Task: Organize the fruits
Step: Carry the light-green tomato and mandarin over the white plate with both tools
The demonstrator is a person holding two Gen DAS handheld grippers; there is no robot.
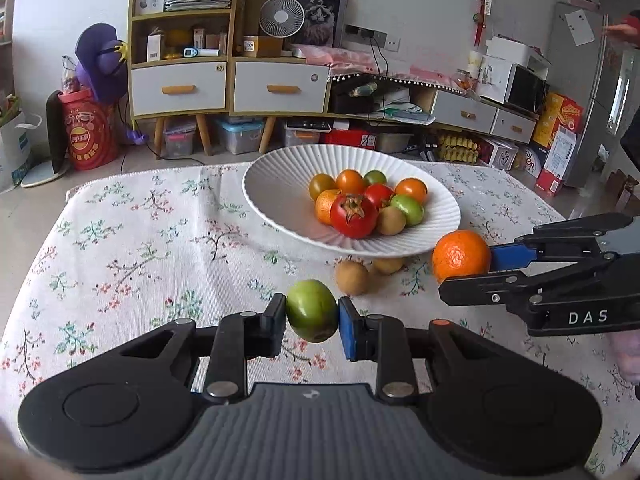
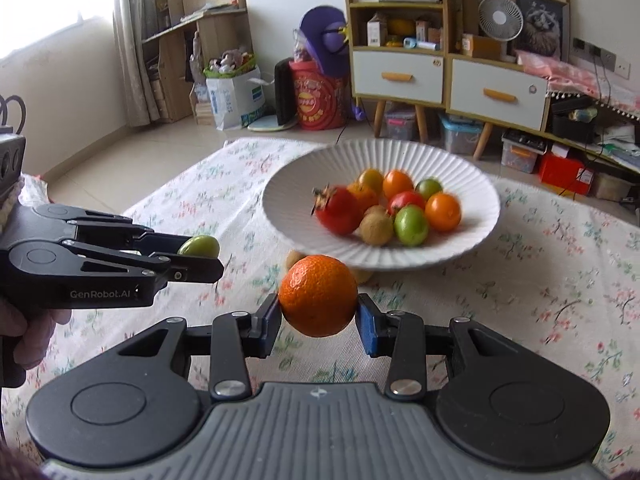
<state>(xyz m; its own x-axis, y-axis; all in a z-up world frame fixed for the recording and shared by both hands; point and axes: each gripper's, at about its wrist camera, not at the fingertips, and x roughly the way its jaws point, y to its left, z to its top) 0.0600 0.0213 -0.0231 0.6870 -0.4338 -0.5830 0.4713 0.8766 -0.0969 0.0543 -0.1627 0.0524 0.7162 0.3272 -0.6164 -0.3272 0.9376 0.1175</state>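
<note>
My left gripper [image 1: 312, 316] is shut on a green fruit [image 1: 312, 310] and holds it above the floral tablecloth, short of the white ribbed plate [image 1: 280, 184]. It also shows in the right wrist view [image 2: 200, 254] with the green fruit [image 2: 199, 245]. My right gripper [image 2: 318, 316] is shut on an orange [image 2: 318, 295], held near the plate's [image 2: 480, 208] front rim; the orange also shows in the left wrist view [image 1: 461, 255]. The plate holds several red, orange, green and brown fruits. Two brown fruits [image 1: 352, 277] lie on the cloth by the plate's front edge.
The table wears a floral cloth [image 1: 140, 248]. Behind it stand a wooden shelf unit with drawers [image 1: 180, 84], a low cabinet with a microwave [image 1: 516, 88], storage boxes on the floor and a red drum [image 1: 86, 132].
</note>
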